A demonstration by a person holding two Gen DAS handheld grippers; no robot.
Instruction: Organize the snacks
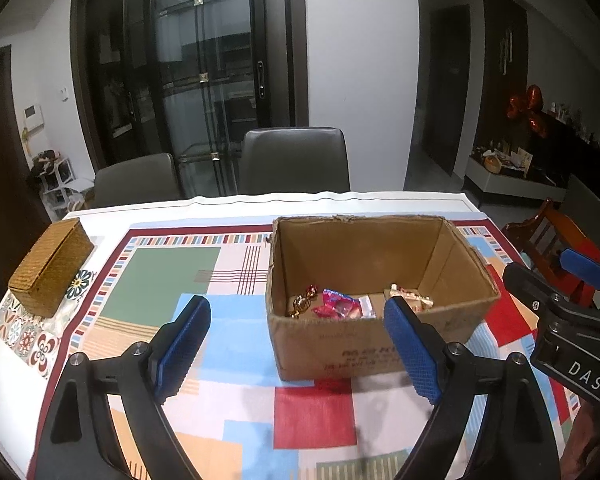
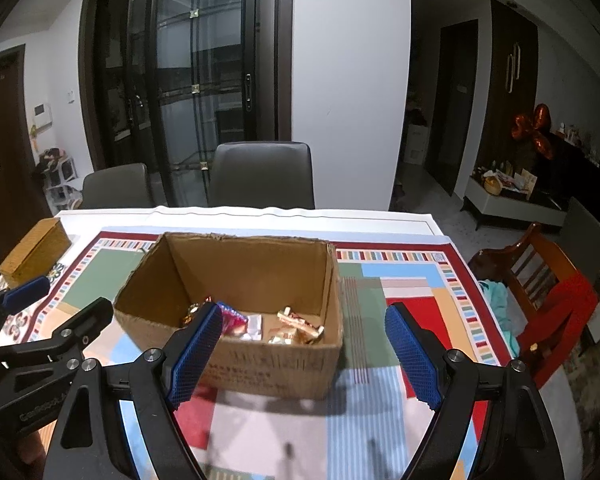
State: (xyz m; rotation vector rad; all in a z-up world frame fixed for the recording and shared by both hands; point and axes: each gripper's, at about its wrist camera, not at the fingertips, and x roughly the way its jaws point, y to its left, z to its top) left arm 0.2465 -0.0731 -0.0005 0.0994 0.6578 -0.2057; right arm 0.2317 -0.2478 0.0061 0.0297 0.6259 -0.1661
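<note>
The table [image 1: 236, 204] with its colorful patchwork cloth [image 1: 160, 280] carried an open cardboard box [image 1: 364, 344] holding wrapped snacks [image 1: 340, 306], while the left claw [image 1: 296, 344] and right claw [image 2: 304, 356] both hovered spread wide, gripping nothing.

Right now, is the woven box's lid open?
No, in the left wrist view the woven box at the table's left edge has its lid down flat, while the cardboard box holding the snacks is open-topped.
</note>
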